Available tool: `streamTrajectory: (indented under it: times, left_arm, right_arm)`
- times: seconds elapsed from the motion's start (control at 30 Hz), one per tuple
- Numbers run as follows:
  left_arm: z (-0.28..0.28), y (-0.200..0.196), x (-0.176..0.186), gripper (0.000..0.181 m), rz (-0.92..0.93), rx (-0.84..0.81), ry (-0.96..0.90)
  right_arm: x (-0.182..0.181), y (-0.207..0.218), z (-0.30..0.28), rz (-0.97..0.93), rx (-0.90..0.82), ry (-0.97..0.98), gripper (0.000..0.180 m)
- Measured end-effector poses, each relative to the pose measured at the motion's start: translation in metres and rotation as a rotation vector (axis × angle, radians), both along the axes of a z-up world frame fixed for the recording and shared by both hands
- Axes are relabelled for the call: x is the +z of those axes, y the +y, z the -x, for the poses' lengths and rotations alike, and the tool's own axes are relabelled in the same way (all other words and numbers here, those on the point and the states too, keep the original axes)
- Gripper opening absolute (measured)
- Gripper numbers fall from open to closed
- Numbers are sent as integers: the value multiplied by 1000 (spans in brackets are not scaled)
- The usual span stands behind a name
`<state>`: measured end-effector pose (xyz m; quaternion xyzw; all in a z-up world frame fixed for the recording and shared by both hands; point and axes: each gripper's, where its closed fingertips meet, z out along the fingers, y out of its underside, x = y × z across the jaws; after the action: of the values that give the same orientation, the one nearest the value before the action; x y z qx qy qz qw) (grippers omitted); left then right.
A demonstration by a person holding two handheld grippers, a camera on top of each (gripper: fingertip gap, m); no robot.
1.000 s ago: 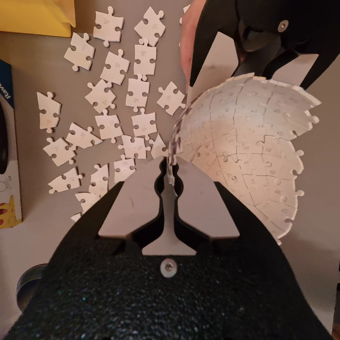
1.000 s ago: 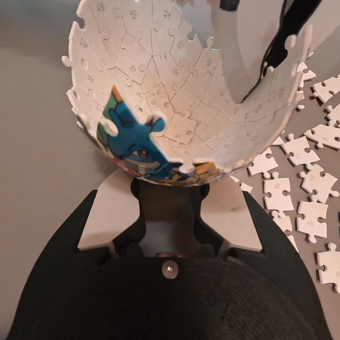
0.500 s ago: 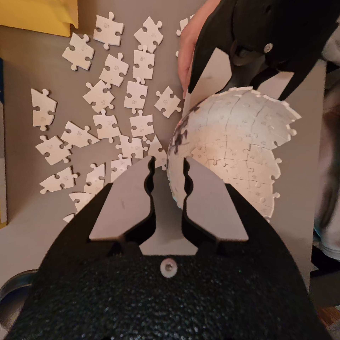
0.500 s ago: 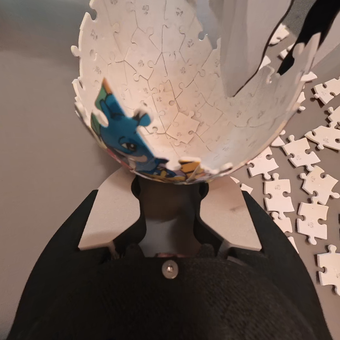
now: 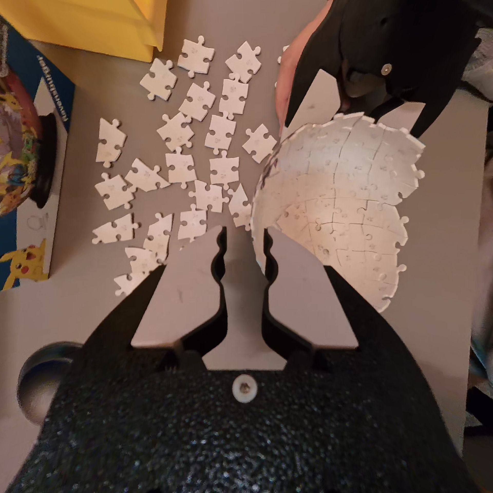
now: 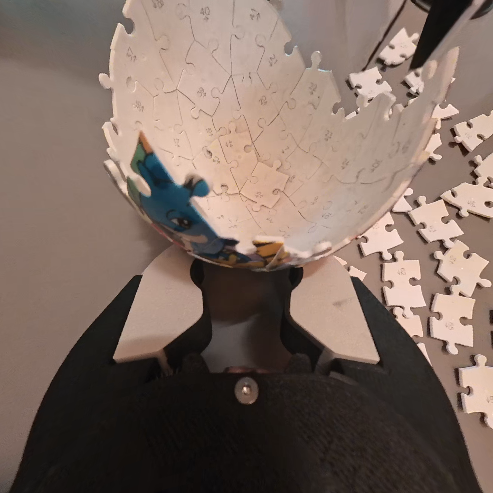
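Observation:
A half-built puzzle ball shell (image 5: 333, 192) lies with its white inside towards both cameras. My left gripper (image 5: 244, 234) is open and empty, and the shell's left rim runs along its right finger (image 5: 298, 288). My right gripper (image 6: 245, 264) has its jaws wide apart against the shell's coloured outside (image 6: 266, 133), with the fingertips hidden behind it. It also shows in the left wrist view (image 5: 352, 128), straddling the shell's far rim. A blue printed piece (image 6: 176, 205) stands at the near rim. Several loose white pieces (image 5: 186, 149) lie left of the shell.
A yellow envelope (image 5: 93, 24) and a printed puzzle box (image 5: 26, 160) lie at the far left. A dark round object (image 5: 45, 378) sits at the near left. A hand (image 5: 284, 80) holds the right gripper. More loose pieces (image 6: 432, 266) lie right of the shell. The table edge (image 5: 474, 266) runs down the right. One gripper's finger ends stand about 11 cm off the other's.
My left gripper was shut on the shell's left rim, then opened and drew back a little. My right gripper has kept its hold on the shell.

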<state>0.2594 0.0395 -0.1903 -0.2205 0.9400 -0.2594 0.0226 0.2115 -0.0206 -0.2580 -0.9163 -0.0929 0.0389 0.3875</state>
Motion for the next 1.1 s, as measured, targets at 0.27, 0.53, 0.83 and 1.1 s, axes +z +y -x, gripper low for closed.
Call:
streamTrajectory:
  times: [0.27, 0.53, 0.83, 1.1]
  left_arm:
    - [24, 35, 10, 22, 55, 224, -24]
    - [37, 34, -16, 28, -72, 360, 334]
    - [42, 26, -31, 24, -365, 390, 631]
    - [46, 25, -35, 11, -485, 393, 667]
  right_arm:
    - [1, 0, 0, -13, 3, -22, 66]
    - [1, 1, 3, -12, 24, -18, 65]
    - [2, 1, 5, -19, 34, -27, 64]
    - [3, 0, 6, -27, 44, -36, 63]
